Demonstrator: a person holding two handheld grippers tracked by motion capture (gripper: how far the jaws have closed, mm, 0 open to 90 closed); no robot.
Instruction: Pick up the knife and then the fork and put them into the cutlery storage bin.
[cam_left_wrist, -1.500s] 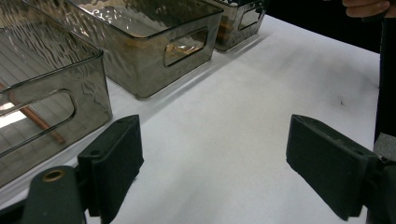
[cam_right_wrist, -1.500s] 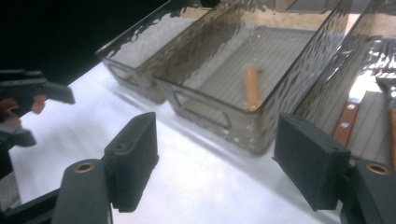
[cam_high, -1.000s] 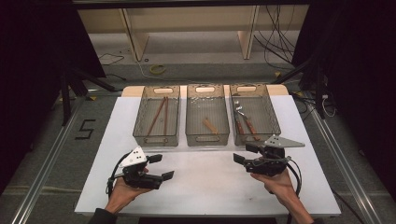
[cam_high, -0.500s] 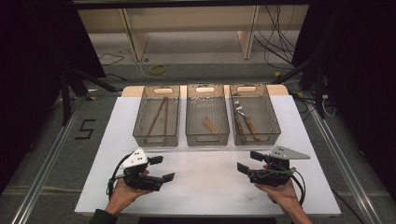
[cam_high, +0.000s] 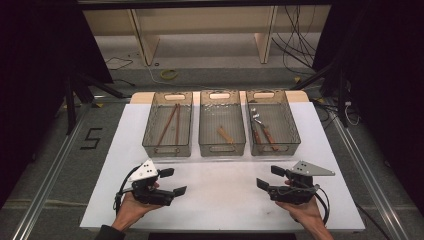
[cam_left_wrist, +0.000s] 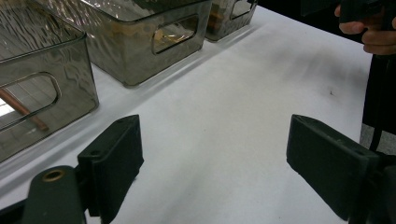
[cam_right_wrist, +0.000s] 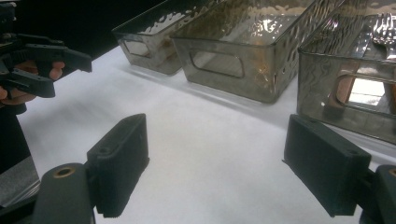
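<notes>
A white, matte tabletop (cam_high: 225, 200) carries three smoky, translucent plastic bins in a row along its far edge. Each bin is rectangular with rippled walls and an oval handle slot cut in each short end. The left bin (cam_high: 168, 124) holds two long, thin reddish-brown sticks (cam_high: 170, 125) lying lengthwise. The middle bin (cam_high: 222, 123) holds a short pale wooden piece (cam_high: 225, 134) near its near end. The right bin (cam_high: 272, 122) holds metal cutlery with brown handles (cam_high: 262, 131); in the right gripper view a fork's shiny tines (cam_right_wrist: 384, 29) show at that bin's far end.

Near the tabletop's near-left corner, the left gripper (cam_high: 171, 182) is held in a hand (cam_high: 131, 210) just above the bare white surface. It is black, blocky, with a pale three-cornered plate on top. Its jaws stand wide apart with nothing between them; in the left gripper view the two flat black pads (cam_left_wrist: 114, 154) frame only white tabletop, touching nothing.

Near the near-right corner, the right gripper (cam_high: 267, 177) sits in the other hand (cam_high: 304, 212), with a grey three-cornered plate on top and a cable looping behind. Its jaws are also spread wide and empty; in the right gripper view they frame bare tabletop in front of the bins. The two grippers point toward each other, well apart.
</notes>
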